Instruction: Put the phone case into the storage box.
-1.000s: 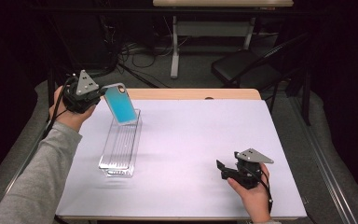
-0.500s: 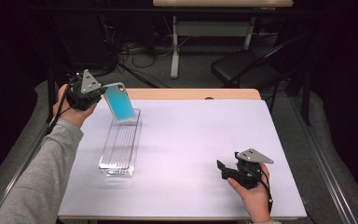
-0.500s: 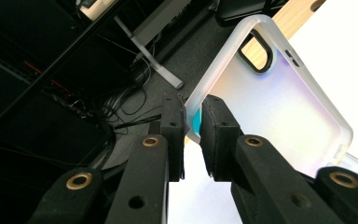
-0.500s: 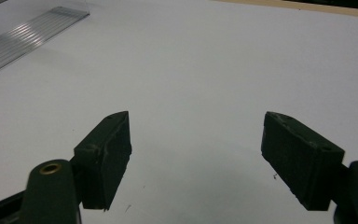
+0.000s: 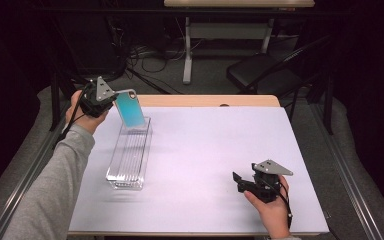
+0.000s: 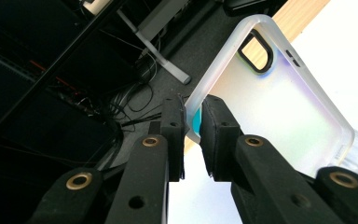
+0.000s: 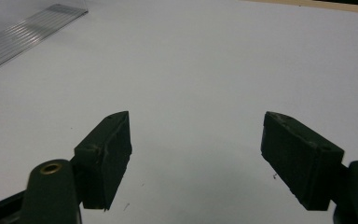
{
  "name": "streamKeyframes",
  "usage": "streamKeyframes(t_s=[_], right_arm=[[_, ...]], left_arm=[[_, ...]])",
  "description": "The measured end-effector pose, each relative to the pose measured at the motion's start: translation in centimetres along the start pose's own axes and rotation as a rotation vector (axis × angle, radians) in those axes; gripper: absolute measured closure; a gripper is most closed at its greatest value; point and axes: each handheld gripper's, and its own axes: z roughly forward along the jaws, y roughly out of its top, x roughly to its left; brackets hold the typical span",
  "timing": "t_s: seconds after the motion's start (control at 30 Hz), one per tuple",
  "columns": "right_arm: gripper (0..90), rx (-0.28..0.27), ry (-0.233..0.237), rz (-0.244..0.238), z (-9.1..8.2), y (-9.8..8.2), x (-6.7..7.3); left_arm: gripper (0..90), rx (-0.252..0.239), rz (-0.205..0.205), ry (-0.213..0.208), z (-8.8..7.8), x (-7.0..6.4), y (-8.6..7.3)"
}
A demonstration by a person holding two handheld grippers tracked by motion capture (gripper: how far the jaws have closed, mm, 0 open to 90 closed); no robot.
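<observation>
A phone case (image 5: pixel 130 109) with a turquoise face and clear rim is tilted over the far end of a clear ribbed rack (image 5: pixel 129 157); its lower edge sits at the rack's far slots. My left gripper (image 5: pixel 114 100) is shut on the case's edge. In the left gripper view the case (image 6: pixel 279 102) shows its frosted back and camera cutout, with the black pads (image 6: pixel 216 133) pinching its rim. My right gripper (image 5: pixel 238 181) rests low at the table's near right, open, with nothing between its fingers (image 7: pixel 105 156).
The white table top (image 5: pixel 210 150) has a wooden strip along its far edge. A corner of the clear rack (image 7: pixel 28 28) shows at the upper left of the right gripper view. A chair (image 5: pixel 265 75) and desk legs stand on the floor beyond the table.
My left gripper has carried the case down and toward the far end of the rack, and the case now stands a little more upright. The right hand has kept still.
</observation>
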Motion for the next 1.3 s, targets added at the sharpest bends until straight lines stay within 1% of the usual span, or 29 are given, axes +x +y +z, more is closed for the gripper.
streamKeyframes(t_s=[0.03,0.07,0.1,0.13,0.2,0.33,0.4,0.57,0.7,0.77,0.83,1.0,1.1,1.13,1.3], right_arm=[[24.1,0.000,0.000,0.001,0.0,0.0,0.0],[24.2,0.000,-0.001,0.001,0.0,0.0,0.0],[24.2,-0.001,-0.001,0.001,0.0,0.0,0.0],[24.2,0.000,-0.001,0.000,0.1,0.0,0.0],[24.2,0.000,-0.001,0.000,0.1,0.0,0.0],[24.2,0.002,0.001,0.001,0.2,-0.1,0.1],[24.2,0.002,0.001,-0.004,0.2,-0.1,0.1],[24.2,0.004,-0.001,0.000,0.2,-0.2,0.0],[24.3,0.010,-0.002,0.005,0.2,-0.3,0.0],[24.2,0.012,0.000,0.004,0.3,-0.3,0.0],[24.3,0.011,-0.001,-0.001,0.3,-0.3,0.0],[24.2,0.017,0.000,0.003,0.4,-0.4,0.0],[24.2,0.016,-0.002,0.000,0.3,-0.4,0.0],[24.2,0.017,-0.003,0.001,0.3,-0.4,0.0],[24.2,0.019,-0.004,0.003,0.3,-0.5,0.0]], left_arm=[[80.0,0.003,0.002,0.000,0.2,0.0,-0.1],[80.0,0.007,-0.005,-0.001,0.7,-0.1,-0.4],[80.0,0.007,-0.005,-0.001,0.7,-0.1,-0.4],[80.0,0.008,-0.003,-0.003,1.1,-0.2,-0.6],[80.0,0.012,-0.006,-0.004,1.4,-0.3,-0.8],[80.0,0.021,0.013,-0.003,2.4,-0.8,-1.2],[80.0,0.023,0.014,-0.003,2.5,-0.9,-1.3],[80.0,0.034,0.032,0.004,3.1,-1.1,-1.7],[80.0,0.022,0.052,0.020,3.2,-1.2,-1.9],[80.1,0.006,0.063,0.028,3.2,-1.2,-2.0],[80.0,-0.002,0.070,0.028,3.2,-1.3,-2.1],[80.1,-0.021,0.110,0.040,3.4,-1.7,-2.1],[80.1,-0.032,0.136,0.036,3.6,-1.9,-2.0],[80.1,-0.038,0.145,0.022,3.7,-1.9,-2.0],[80.1,-0.043,0.162,0.018,4.0,-2.1,-2.1]])
